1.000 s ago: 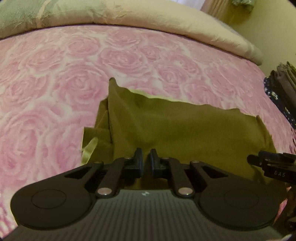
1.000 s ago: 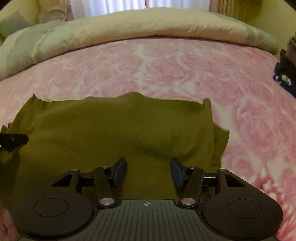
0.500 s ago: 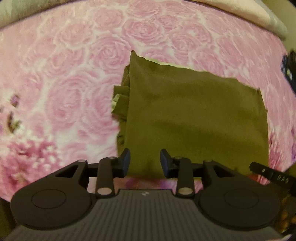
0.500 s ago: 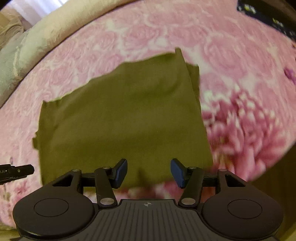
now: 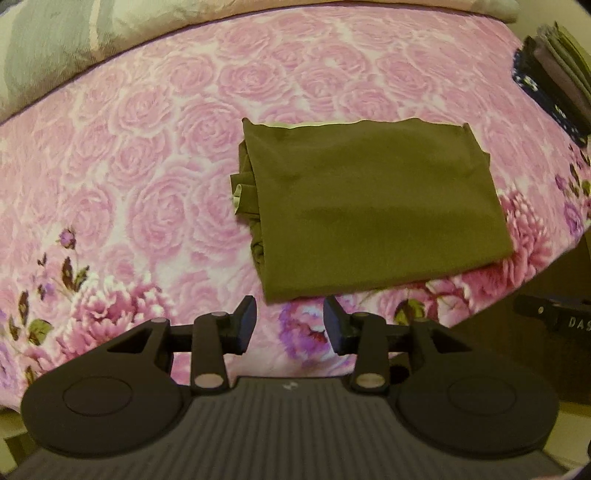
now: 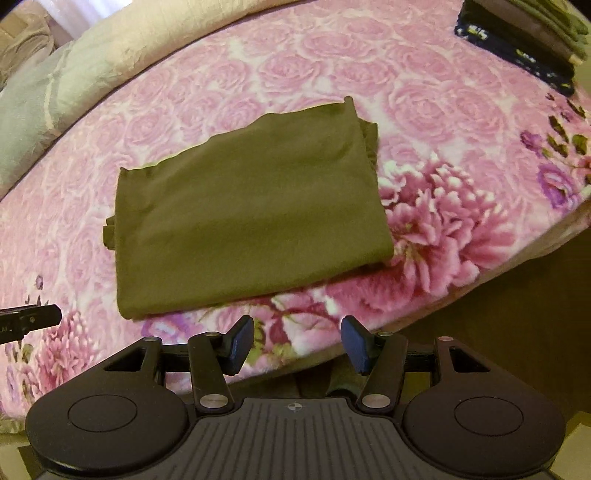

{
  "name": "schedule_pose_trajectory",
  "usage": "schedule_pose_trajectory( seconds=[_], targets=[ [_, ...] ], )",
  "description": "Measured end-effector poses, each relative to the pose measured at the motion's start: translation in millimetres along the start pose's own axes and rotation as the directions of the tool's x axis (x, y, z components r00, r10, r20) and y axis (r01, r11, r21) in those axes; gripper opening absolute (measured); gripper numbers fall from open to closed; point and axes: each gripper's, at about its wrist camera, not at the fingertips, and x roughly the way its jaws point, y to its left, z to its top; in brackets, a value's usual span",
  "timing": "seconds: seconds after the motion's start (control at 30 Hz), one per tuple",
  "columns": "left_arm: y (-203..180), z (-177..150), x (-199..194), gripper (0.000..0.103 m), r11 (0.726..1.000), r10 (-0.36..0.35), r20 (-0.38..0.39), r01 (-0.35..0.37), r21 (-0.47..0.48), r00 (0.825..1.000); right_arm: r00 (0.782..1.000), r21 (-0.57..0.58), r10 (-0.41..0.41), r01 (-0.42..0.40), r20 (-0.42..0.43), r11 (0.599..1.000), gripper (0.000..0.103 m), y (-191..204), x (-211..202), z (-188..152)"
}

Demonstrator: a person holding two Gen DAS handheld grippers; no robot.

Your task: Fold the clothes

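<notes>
An olive-green garment (image 5: 373, 206) lies folded into a flat rectangle on the pink rose-patterned blanket (image 5: 147, 177), near the bed's front edge. It also shows in the right wrist view (image 6: 247, 218). My left gripper (image 5: 290, 325) is open and empty, just short of the garment's near edge. My right gripper (image 6: 295, 345) is open and empty, held back over the bed's front edge. Each gripper's tip shows at the edge of the other's view.
A stack of folded dark clothes (image 5: 554, 70) sits at the bed's far right, also in the right wrist view (image 6: 524, 33). A pale quilt (image 6: 110, 62) lies along the far side. The bed edge drops to a dark floor at the lower right (image 6: 517, 325).
Both grippers have pulled back and up from the garment. The left one was nearly shut on its fabric a second ago and is now open and clear. The garment lies flat.
</notes>
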Motion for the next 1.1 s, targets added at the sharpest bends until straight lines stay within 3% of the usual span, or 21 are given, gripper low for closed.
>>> schedule_pose_trajectory(
  seconds=[0.37, 0.63, 0.73, 1.0, 1.1],
  targets=[
    [-2.4, -2.3, -18.2, 0.036, 1.000, 0.012, 0.005, -0.012, -0.011, 1.000, 1.000, -0.025, -0.018, 0.018, -0.003, 1.000, 0.056, 4.4, -18.4, 0.8],
    [-10.9, 1.0, -22.6, 0.036, 0.999, 0.023, 0.010, -0.022, -0.042, 1.000, 1.000, -0.084, 0.018, -0.019, -0.012, 0.996, 0.056, 5.5, -14.3, 7.9],
    [-11.5, 3.3, -22.7, 0.036, 0.997, -0.014, 0.030, 0.016, -0.071, 0.999, 0.999, -0.084, 0.035, -0.035, -0.002, 0.996, 0.056, -0.8, -14.2, 12.7],
    [5.5, 6.2, 7.0, 0.035, 0.968, -0.125, 0.153, 0.154, -0.197, 0.980, 0.985, 0.083, 0.126, -0.136, 0.116, 0.987, 0.056, -76.8, 6.7, 35.0],
    [6.6, 12.2, 32.6, 0.027, 0.963, -0.134, 0.152, 0.164, -0.212, 0.979, 0.973, 0.132, 0.167, -0.188, 0.159, 0.973, 0.056, -106.4, 31.3, 49.7]
  ],
)
